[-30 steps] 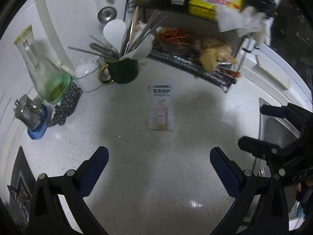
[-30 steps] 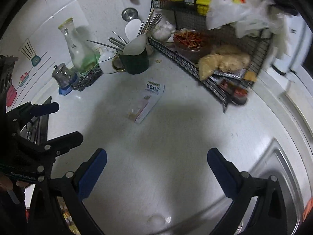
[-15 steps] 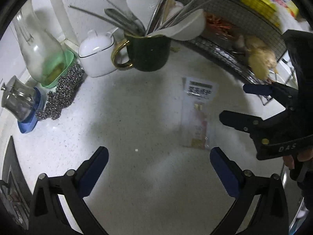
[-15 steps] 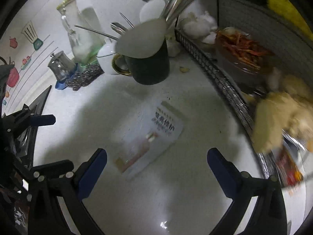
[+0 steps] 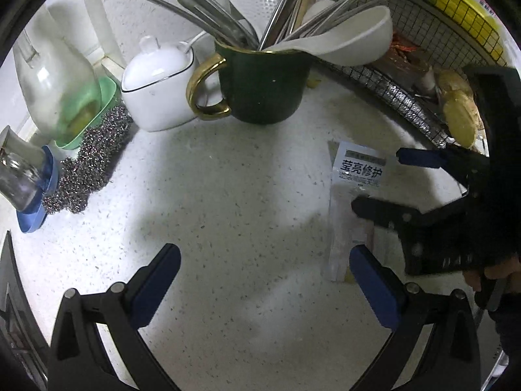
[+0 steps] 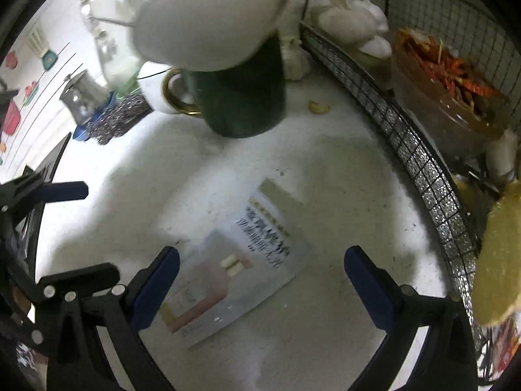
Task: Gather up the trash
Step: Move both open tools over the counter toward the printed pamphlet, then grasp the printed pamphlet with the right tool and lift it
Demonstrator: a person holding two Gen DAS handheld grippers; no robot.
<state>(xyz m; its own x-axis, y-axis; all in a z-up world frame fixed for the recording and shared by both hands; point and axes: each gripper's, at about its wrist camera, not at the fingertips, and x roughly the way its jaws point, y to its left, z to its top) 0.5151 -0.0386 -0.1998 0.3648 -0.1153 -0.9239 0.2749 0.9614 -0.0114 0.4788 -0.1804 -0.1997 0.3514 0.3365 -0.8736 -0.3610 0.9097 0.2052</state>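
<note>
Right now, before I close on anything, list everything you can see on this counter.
sachet: 1, white-pink, flat on counter, between right fingers
mug: 1, dark green, gold handle, holds utensils
ladle: 1, white, in mug
sugar pot: 1, white, left of mug
scourer: 1, steel, left side
bottle: 1, clear, in green tray
rack: 1, black wire, right
chillies: red, in rack
garlic: white, in rack
left hand-held gripper: open
right hand-held gripper: open

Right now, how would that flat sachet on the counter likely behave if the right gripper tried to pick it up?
The sachet lies flat on the counter, so probably thin, light, hard to get under. Its glossy film likely flexes and may slide when pushed.
</note>
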